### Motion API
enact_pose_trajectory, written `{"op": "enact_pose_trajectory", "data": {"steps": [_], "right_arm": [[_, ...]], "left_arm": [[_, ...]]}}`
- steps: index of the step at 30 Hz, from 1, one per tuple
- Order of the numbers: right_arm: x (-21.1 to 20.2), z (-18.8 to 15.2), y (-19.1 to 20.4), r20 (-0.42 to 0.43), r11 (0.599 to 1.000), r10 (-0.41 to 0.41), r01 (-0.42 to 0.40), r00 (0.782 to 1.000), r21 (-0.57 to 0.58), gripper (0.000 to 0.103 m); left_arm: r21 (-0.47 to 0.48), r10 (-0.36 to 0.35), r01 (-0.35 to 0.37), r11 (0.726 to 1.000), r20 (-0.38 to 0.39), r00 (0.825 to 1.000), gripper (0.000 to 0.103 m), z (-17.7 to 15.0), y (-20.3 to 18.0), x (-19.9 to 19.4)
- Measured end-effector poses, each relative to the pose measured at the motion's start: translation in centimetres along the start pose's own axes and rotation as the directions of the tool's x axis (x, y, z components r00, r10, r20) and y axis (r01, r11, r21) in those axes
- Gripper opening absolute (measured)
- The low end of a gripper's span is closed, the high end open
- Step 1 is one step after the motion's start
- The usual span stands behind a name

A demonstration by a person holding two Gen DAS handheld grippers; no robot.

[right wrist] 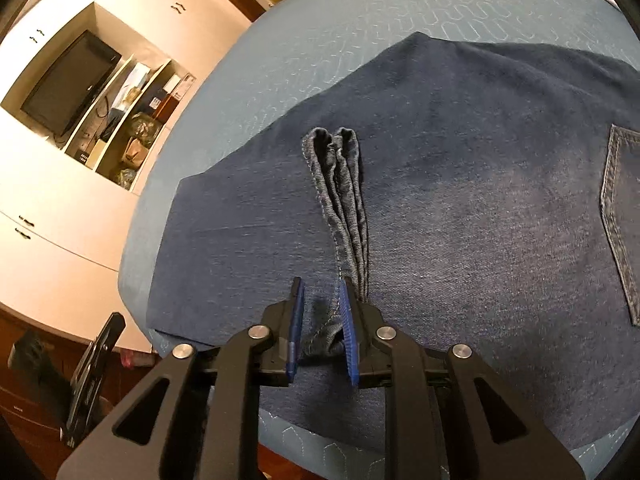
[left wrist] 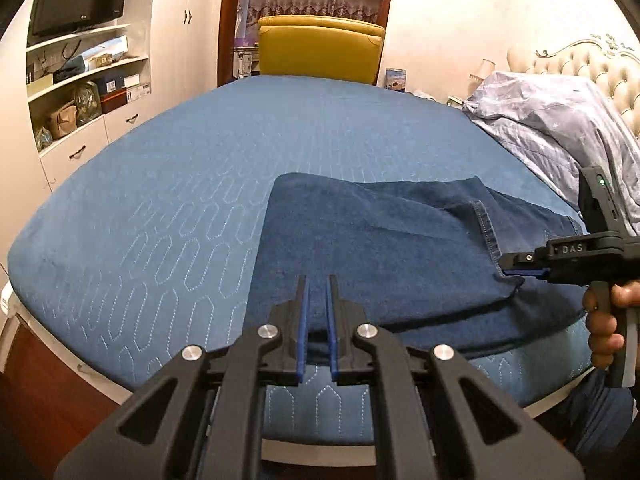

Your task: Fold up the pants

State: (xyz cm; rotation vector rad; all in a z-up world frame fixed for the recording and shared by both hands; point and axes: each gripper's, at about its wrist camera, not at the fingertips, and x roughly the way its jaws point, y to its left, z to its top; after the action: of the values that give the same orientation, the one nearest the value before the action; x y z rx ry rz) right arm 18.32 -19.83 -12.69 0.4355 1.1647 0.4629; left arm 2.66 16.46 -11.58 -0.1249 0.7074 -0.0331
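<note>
Black linkage arms fill the near edge of the left wrist view, and the left gripper [left wrist: 318, 292] hovers with its blue pads almost together and nothing between them. Just beyond lie the pants [left wrist: 380, 248], dark blue denim folded over on the near right part of the bed [left wrist: 160, 200], whose lighter blue cover is quilted in stitched lozenge shapes. At the right edge a hand [left wrist: 608, 320] holds the right gripper [left wrist: 516, 270] low against a hem of the denim.

From the right wrist view, the right gripper [right wrist: 320, 312] stands with jaws slightly apart; bunched hem fabric [right wrist: 340, 200] lies between the ribbed pads, but whether they press on it I cannot tell. A stitched back pocket [right wrist: 620, 220] shows at the right.

Denim like this should be fairly heavy, limp yet with some body, and not slippery; thick double-stitched hems and the waistband look like the surest places to pinch, since single layers would likely slide apart.
</note>
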Motion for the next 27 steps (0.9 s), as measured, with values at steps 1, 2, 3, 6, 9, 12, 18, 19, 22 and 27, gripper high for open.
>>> {"op": "enact_pose_trajectory", "data": {"steps": [1,2,3,6,9,12,18,19,22,27], "right_arm": [[-0.1,-0.1,0.1,0.002,1.0,-0.015,0.015,1.0,-0.003,0.02],[-0.2,-0.1,0.4,0.007,0.999,-0.032,0.032,0.999,-0.004,0.023],[-0.7,-0.3,0.7,0.02,0.997,-0.073,0.073,0.997,0.001,0.042],[-1.8,-0.8,0.9,0.077,0.991,-0.137,0.137,0.988,0.008,0.076],[-0.8,-0.7,0.5,0.023,0.996,-0.08,0.079,0.997,0.032,0.076],[0.5,-0.9,0.6,0.002,0.994,-0.11,0.11,0.994,0.013,0.075],[0.7,-1.4,1.2,-0.03,0.986,-0.164,0.163,0.986,-0.045,0.015],[0.4,-1.6,1.1,-0.027,0.985,-0.165,0.163,0.986,-0.054,0.013],[-0.3,-2.1,2.1,-0.017,0.981,-0.171,0.168,0.985,-0.092,0.011],[0.3,-2.1,1.3,-0.043,0.985,-0.162,0.159,0.986,-0.062,0.012]], "left_arm": [[-0.01,-0.006,0.006,1.0,-0.002,1.0,0.01,0.0,0.0,0.4],[-0.037,-0.015,0.014,0.999,-0.011,1.0,0.01,0.2,0.7,0.7],[-0.05,-0.015,0.014,0.999,-0.015,1.0,0.01,0.5,1.1,1.0],[-0.055,-0.01,0.009,0.998,-0.012,1.0,0.01,2.3,2.0,2.0],[-0.055,-0.031,0.03,0.998,-0.032,0.999,0.014,4.9,2.8,4.2],[-0.063,-0.078,0.072,0.995,-0.093,0.993,0.014,7.6,3.5,7.7],[-0.088,-0.165,0.148,0.985,-0.235,0.958,0.014,10.4,4.1,15.0],[-0.089,-0.142,0.123,0.988,-0.253,0.957,0.014,10.5,4.3,16.0],[-0.093,-0.086,0.062,0.994,-0.285,0.955,0.011,10.6,5.2,18.5],[-0.095,-0.027,0.003,0.995,-0.246,0.969,0.01,11.3,5.6,18.5]]}}
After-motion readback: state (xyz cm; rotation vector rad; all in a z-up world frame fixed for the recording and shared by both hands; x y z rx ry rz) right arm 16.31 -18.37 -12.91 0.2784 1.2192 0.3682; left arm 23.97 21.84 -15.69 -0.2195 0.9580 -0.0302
